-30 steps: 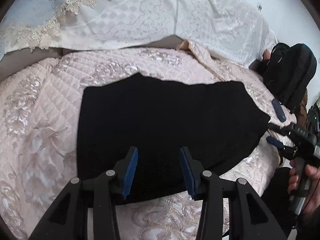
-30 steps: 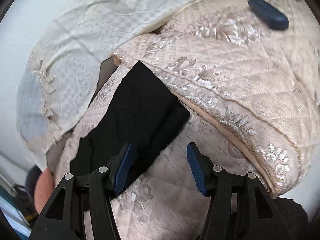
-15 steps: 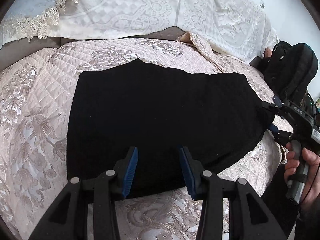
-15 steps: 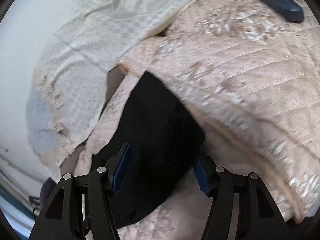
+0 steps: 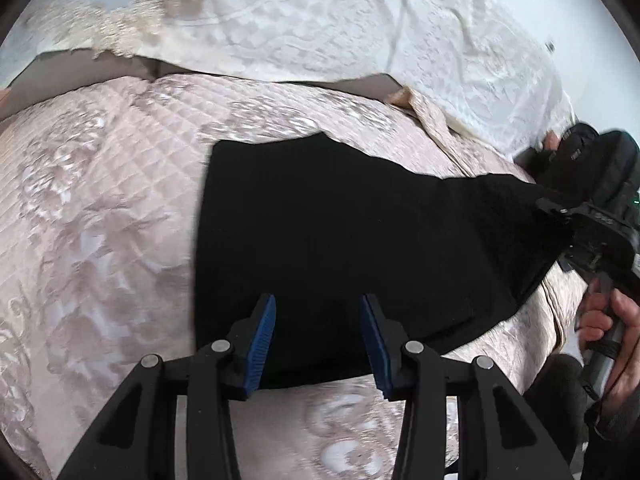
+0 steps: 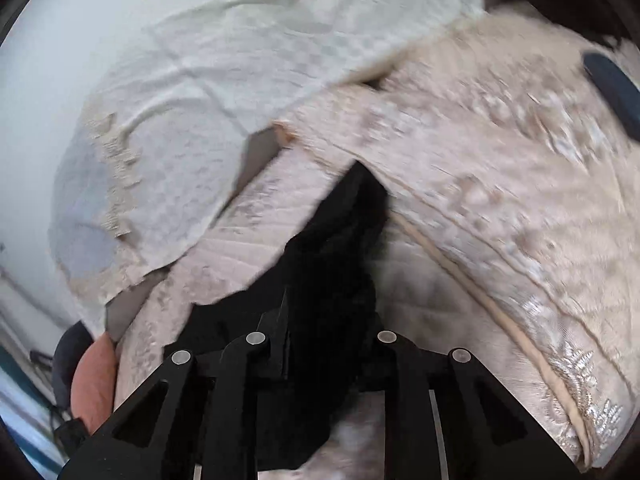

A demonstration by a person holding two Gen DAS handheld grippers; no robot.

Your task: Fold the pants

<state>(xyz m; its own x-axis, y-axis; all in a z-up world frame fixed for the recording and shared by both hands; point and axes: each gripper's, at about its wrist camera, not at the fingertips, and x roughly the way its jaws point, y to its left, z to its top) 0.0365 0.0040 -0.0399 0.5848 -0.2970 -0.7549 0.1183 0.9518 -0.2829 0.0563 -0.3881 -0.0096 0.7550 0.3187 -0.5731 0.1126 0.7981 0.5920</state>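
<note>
Right gripper (image 6: 320,344) closing on pants (image 5: 360,240) right end, cloth between jaws; left gripper (image 5: 318,336) open over near edge. Pants on quilt (image 5: 100,220). Lift evenly, avoid bunching.

The left gripper (image 5: 318,336) points down at a slant, its jaws standing apart with the blue pads (image 5: 262,334) facing each other and nothing pressed between them; black cloth only lies beneath the gap. The right gripper (image 5: 560,220) shows at the right edge of the left wrist view, gripped by its handle in the right hand (image 5: 612,340), fingers wrapped round and a dark sleeve below. Its jaws are closing, and in its own view the right gripper's fingers have drawn close together with black pants (image 6: 340,280) bunched between them, the pads hidden by the cloth.
</note>
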